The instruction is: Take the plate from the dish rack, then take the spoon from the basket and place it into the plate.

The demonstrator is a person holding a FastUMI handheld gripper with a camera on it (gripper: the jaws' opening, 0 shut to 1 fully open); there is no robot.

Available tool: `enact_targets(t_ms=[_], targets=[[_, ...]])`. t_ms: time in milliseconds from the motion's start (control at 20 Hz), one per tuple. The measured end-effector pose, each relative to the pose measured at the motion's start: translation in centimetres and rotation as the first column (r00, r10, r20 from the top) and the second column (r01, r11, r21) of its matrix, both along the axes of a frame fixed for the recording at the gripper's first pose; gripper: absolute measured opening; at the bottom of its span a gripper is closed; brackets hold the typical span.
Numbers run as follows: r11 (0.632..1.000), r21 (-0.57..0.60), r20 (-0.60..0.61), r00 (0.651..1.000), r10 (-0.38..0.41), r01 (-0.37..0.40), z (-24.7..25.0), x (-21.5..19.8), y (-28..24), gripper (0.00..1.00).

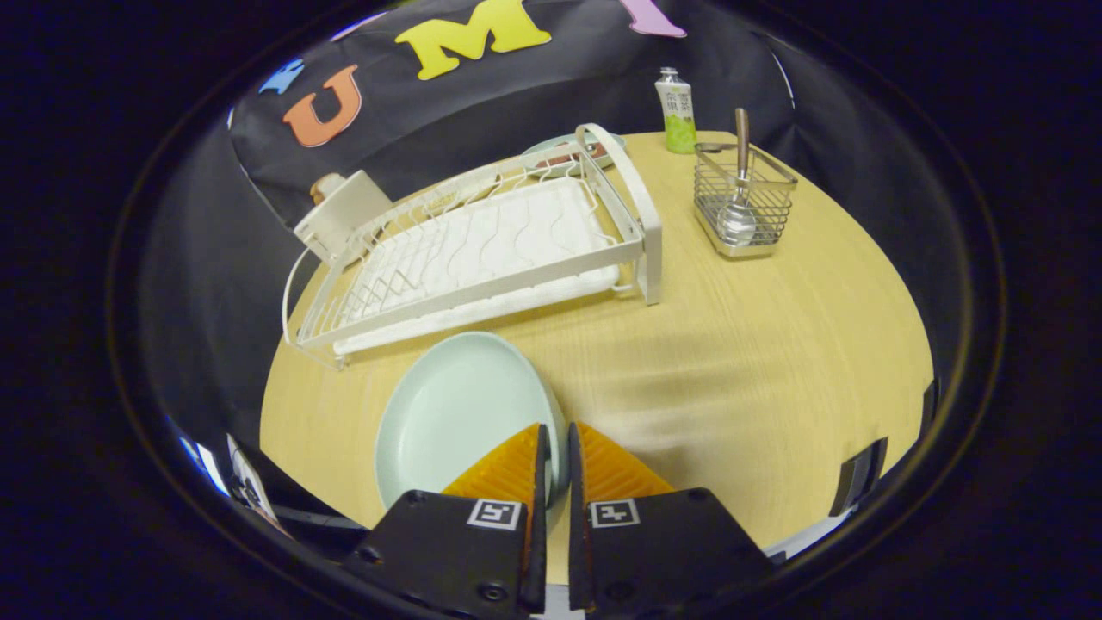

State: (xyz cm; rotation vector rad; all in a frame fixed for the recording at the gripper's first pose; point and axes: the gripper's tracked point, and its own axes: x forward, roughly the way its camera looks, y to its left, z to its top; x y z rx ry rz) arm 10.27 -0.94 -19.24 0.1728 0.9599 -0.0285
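Observation:
A pale mint plate (456,413) is held tilted over the wooden table (758,370), in front of the white dish rack (482,250). My gripper (558,435) is shut on the plate's right rim, one finger inside the plate and one outside. The rack stands beyond the plate, with no dishes in its slots. A metal spoon (739,202) stands bowl down in the wire basket (744,202), far ahead and to the right of the fingers, its handle sticking up.
A green and white tube (678,112) stands behind the basket near the table's far edge. Another plate (564,153) lies behind the rack. A white box (340,211) sits at the rack's far left corner.

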Motion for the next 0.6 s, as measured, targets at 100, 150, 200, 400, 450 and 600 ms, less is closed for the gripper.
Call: enact_targets(t_ms=[100, 150, 200, 400, 450, 600], targets=[[0.999, -0.042, 0.008, 1.0, -0.01, 0.01, -0.5, -0.1, -0.9, 0.13], [0.999, -0.045, 0.017, 1.0, -0.01, 0.011, -0.6, -0.1, -1.0, 0.11], [0.999, -0.041, 0.038, 0.999, -0.012, 0.014, 0.0, -0.2, -1.0, 0.11], [0.996, -0.082, 0.198, 0.98, -0.026, 0.043, 3.6, 0.9, -3.5, 0.23], [0.994, -0.096, 0.232, 0.972, -0.033, 0.057, 4.5, 1.2, -4.2, 0.41], [0.982, -0.154, 0.303, 0.951, -0.061, 0.112, 6.8, 1.8, -7.4, 0.83]])
